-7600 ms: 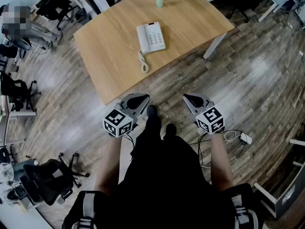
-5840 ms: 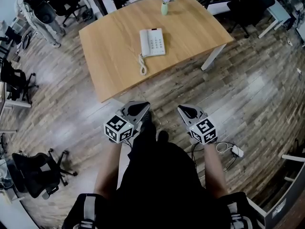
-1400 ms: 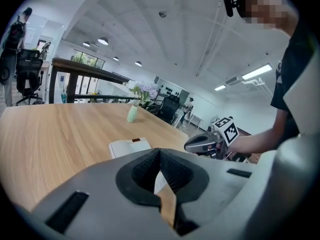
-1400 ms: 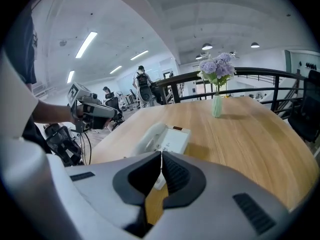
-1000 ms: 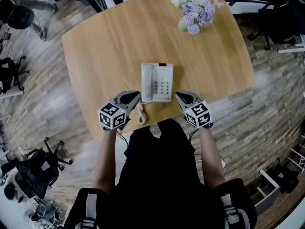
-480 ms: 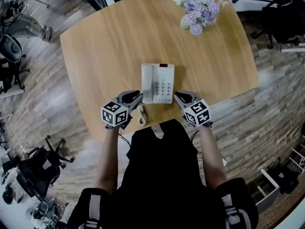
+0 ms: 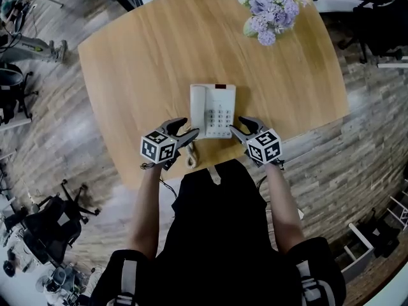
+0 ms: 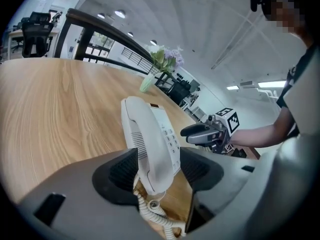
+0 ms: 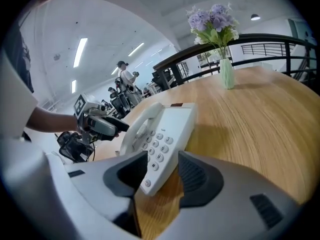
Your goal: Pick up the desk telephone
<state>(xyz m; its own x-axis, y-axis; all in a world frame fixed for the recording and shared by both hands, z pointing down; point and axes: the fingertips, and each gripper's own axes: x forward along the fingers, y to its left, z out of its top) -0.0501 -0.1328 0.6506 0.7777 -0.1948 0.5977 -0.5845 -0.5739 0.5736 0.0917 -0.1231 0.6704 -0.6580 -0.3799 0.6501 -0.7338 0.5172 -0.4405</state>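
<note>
Desk telephone (image 7: 213,110) unlifted at near edge of tabletop (image 7: 146,62); left gripper (image 7: 189,127) and right gripper (image 7: 237,125) jaws just opened, straddling its near corners, not pressing; clamping, lifting remain.

No legible text or numbers; desk telephone (image 7: 213,110) key markings too small to read.

Seen from above: a white phone (image 7: 213,110) on a wooden table (image 7: 146,62), flowers (image 7: 268,8) at its 1 o'clock. Left gripper (image 7: 190,127) at 7 o'clock, right gripper (image 7: 237,124) at 5 o'clock, jaws just opened, straddling the phone's near corners.
</note>
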